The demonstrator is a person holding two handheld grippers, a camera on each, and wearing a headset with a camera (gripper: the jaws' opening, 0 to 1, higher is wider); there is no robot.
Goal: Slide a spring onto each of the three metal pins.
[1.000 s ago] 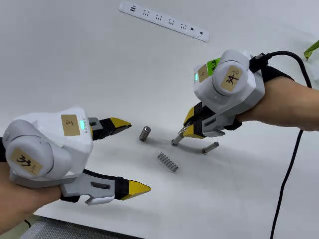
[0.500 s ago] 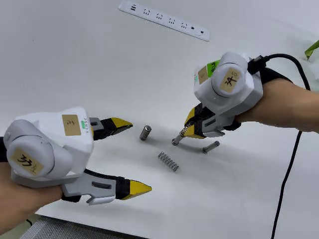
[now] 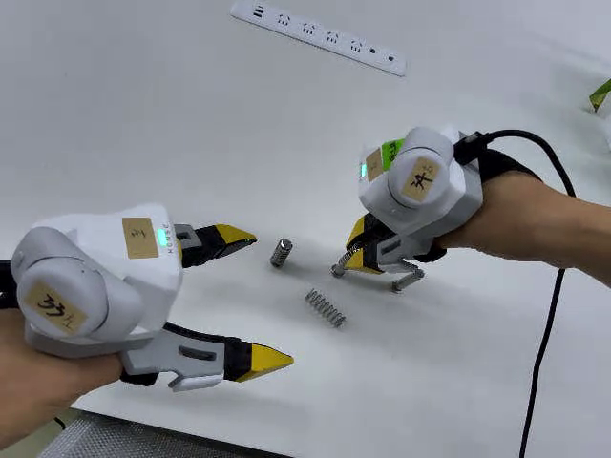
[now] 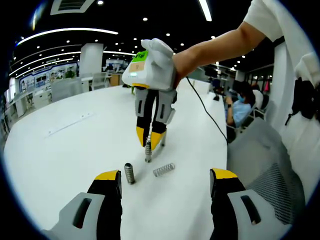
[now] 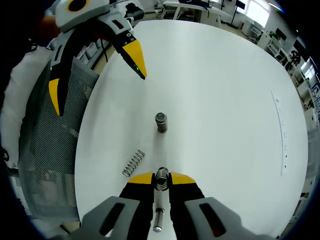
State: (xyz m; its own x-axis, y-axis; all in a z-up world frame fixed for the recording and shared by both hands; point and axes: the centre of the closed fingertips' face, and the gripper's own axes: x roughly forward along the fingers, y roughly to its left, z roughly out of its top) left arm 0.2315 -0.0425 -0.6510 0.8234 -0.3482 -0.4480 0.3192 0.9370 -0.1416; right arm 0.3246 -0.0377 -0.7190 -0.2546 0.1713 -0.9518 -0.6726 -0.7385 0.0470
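Nearest in the head view, left gripper low on the left, fingers wide apart, nothing between them; same in the left gripper view, left gripper with both yellow tips spread over bare white table. Just past its tips the loose spring lies flat on the table, touching nothing, also loose spring and. A little farther and left, upright pin stands on end with a spring already round it, apart from the loose one; seen too at upright pin and. Beyond that the right gripper points down at the table, fingers clamped together on the held spring, which sits on a tilted pin whose lower end touches the table; tilted pin pokes out below the right gripper. Lying pin rests flat just beside it, under the gripper body. A black cable trails off right. Farthest, power strip on the table's far side.
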